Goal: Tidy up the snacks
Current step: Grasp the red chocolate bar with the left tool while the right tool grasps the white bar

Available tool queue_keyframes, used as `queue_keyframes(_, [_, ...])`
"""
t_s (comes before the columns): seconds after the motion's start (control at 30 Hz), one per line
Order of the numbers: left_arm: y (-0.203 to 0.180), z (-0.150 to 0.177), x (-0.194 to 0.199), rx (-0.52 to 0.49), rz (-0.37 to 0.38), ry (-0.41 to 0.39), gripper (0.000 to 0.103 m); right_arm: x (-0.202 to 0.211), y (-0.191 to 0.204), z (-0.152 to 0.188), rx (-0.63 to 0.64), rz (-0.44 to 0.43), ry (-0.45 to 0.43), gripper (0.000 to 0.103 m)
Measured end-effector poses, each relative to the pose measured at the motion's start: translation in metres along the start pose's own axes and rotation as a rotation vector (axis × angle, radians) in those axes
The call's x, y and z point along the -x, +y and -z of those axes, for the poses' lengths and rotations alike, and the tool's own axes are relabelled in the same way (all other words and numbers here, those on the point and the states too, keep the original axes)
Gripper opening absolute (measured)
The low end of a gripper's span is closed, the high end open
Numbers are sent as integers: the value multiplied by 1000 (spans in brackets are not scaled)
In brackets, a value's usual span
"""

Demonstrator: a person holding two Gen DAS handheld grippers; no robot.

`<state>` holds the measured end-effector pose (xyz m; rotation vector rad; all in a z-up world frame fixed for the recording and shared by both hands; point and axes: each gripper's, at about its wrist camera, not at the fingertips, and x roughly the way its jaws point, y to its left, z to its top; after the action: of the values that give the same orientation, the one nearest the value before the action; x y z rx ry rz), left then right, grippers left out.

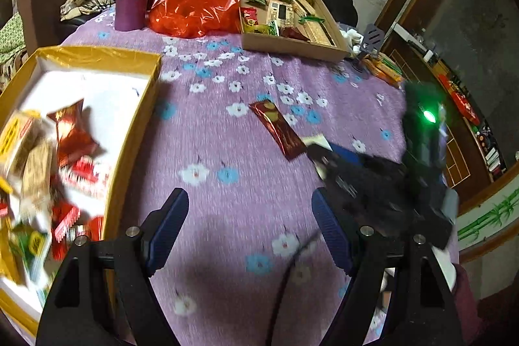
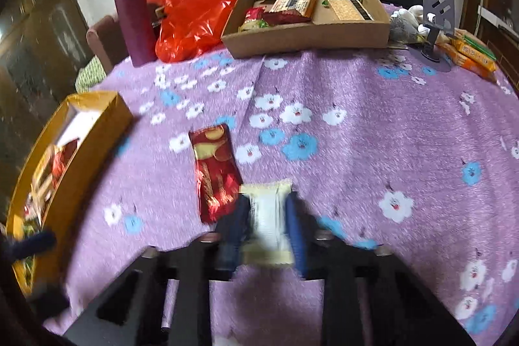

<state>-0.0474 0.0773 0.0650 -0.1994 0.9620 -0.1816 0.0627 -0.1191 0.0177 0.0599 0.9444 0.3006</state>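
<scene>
The right gripper (image 2: 264, 226) has its blue fingers (image 2: 296, 232) clamped on a cream-white snack packet (image 2: 267, 216), held just above the table (image 2: 373, 151) with its purple flowered cloth. Touching that packet's left edge, a dark red foil snack bar (image 2: 215, 174) lies flat on the cloth. The left gripper (image 1: 251, 226) hovers with fingers (image 1: 170, 226) spread wide and nothing between them, beside a gold-rimmed box (image 1: 142, 106) of assorted wrapped snacks. Farther back sit a brown cardboard tray (image 2: 308, 33) holding more snacks, a crumpled red plastic bag (image 2: 191, 8) and a tall purple bottle (image 2: 134, 12).
</scene>
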Motion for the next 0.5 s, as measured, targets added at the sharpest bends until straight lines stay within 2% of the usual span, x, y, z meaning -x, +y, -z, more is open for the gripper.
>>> queue_keyframes(0.13, [-7,-17,-22,-34,-7,40,78,15,-26,7,-63,-5,-10,20])
queue_keyframes(0.33, [-25,-38,-71,-65,-33,92,78,19,-75,5,-244,-131,-16,21])
queue_keyframes(0.4, [-33,-44,-86,-92,-62,91,78,15,-84,4,-270,-164,-15,21])
queue_keyframes(0.5, [-40,-52,-103,-119,-107,71,78,14,-89,2,-278,-161,-25,21])
